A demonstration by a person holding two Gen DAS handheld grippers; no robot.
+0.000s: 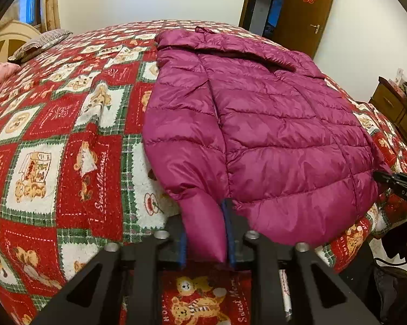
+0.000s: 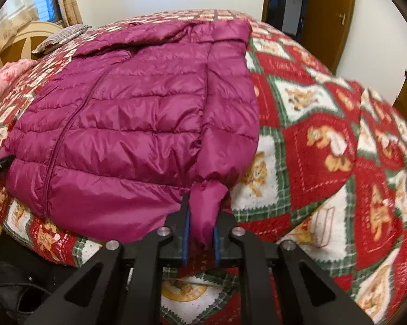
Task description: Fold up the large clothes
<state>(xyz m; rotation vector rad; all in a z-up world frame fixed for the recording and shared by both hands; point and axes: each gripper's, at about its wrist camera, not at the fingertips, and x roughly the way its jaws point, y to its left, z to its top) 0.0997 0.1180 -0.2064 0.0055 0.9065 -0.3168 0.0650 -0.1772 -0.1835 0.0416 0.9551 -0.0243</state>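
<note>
While both tongs pinch a cuff each, the magenta puffer jacket (image 1: 257, 124) lies spread on the bed.

From the left: the left tongs (image 1: 204, 233) are clamped on the left sleeve cuff (image 1: 203, 227), its puffy end squeezed between the blue-lined pads; the jacket's body lies ahead of them and to their right, its long axis running away toward the collar and the far side of the bed. Across the hem, the right tongs (image 2: 200, 233) are clamped on the right sleeve cuff (image 2: 203, 216), with the body ahead and to their left. Each hand sits nearest its own side, so the coming fold probably turns on carrying the cuffs inward or forward over the body. Shell is glossy, slippery quilted nylon in soft horizontal channels; beneath it, a nubbly red-and-green teddy-bear bedspread (image 1: 68, 135).
</note>
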